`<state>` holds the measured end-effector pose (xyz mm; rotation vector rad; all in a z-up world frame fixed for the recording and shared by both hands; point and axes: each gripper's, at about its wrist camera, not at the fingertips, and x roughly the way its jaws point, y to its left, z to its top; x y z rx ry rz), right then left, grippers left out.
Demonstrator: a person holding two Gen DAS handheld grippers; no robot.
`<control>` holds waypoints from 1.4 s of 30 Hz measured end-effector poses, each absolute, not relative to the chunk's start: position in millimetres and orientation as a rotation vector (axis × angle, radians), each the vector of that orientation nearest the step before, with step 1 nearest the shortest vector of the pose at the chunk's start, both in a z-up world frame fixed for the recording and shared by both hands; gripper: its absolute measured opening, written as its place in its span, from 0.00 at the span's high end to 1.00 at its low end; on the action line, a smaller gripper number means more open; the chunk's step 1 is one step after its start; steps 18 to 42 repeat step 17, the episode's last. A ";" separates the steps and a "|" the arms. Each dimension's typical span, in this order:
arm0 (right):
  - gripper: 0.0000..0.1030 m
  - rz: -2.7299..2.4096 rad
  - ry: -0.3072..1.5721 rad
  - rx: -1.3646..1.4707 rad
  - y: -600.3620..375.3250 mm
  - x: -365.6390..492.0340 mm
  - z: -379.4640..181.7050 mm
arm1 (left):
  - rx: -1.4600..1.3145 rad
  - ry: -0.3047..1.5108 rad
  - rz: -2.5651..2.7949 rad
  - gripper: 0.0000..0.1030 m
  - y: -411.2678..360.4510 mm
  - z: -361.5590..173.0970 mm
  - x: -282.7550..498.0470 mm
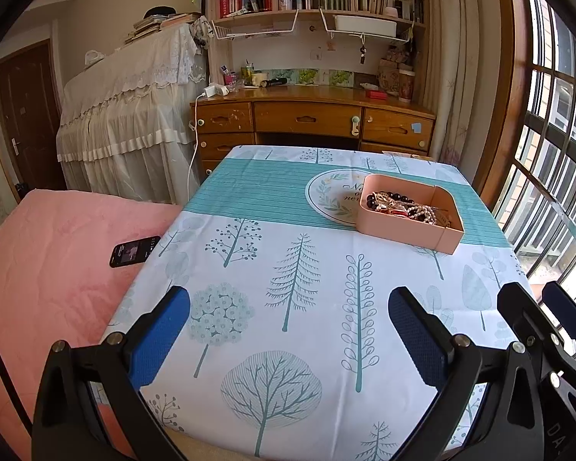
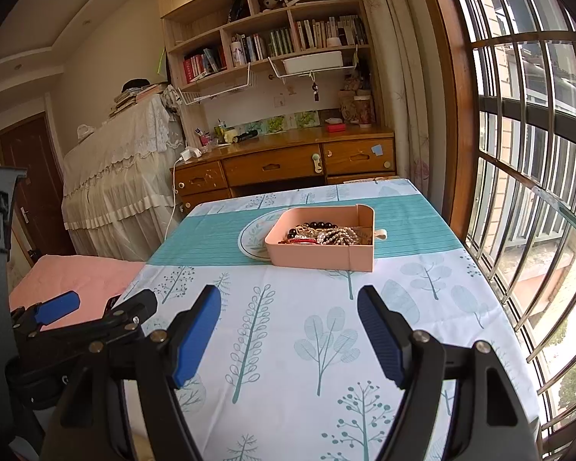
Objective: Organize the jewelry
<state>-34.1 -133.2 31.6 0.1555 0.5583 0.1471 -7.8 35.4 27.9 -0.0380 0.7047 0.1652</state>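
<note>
- The left hand-held gripper (image 1: 288, 330) hovers over the near part of the desk (image 1: 307, 345), its blue-padded fingers (image 1: 161, 338) spread wide apart with nothing between them and touching nothing.
- The right hand-held gripper (image 2: 288, 330) is likewise spread wide and empty above the tree-printed tablecloth (image 2: 326, 326); in its view the left one shows just beside it at the lower left.
- A pink tray (image 1: 407, 232) sits on the desk ahead of both hand-held grippers, well apart from their fingertips: ahead and to the right of the left one, nearly straight ahead of the right one (image 2: 318, 255).
- The tray partly overlaps a round white plate (image 1: 326, 196) with a leaf wreath, which lies beyond and left of it.
- Inside the tray lies the jewelry (image 1: 401, 205), a tangled heap: dark round beads, pearl-like strands, gold-toned pieces and a red item, piled together (image 2: 322, 233). Single pieces are too tangled to tell apart.
- A small pink tab (image 2: 380, 233) sticks out from the tray's right side.
- A phone (image 1: 134, 251) lies on the pink bedcover (image 1: 38, 269), left of the left hand-held gripper.
</note>
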 end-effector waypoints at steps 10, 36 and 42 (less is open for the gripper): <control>0.28 0.149 0.558 0.156 -133.2 -34.3 31.5 | -0.038 0.705 0.167 0.01 35.0 27.0 -7.4; 0.28 0.148 0.562 0.155 -132.8 -34.0 30.0 | -0.039 0.710 0.166 0.01 34.9 26.5 -7.3; 0.28 0.148 0.562 0.155 -132.8 -34.0 30.0 | -0.039 0.710 0.166 0.01 34.9 26.5 -7.3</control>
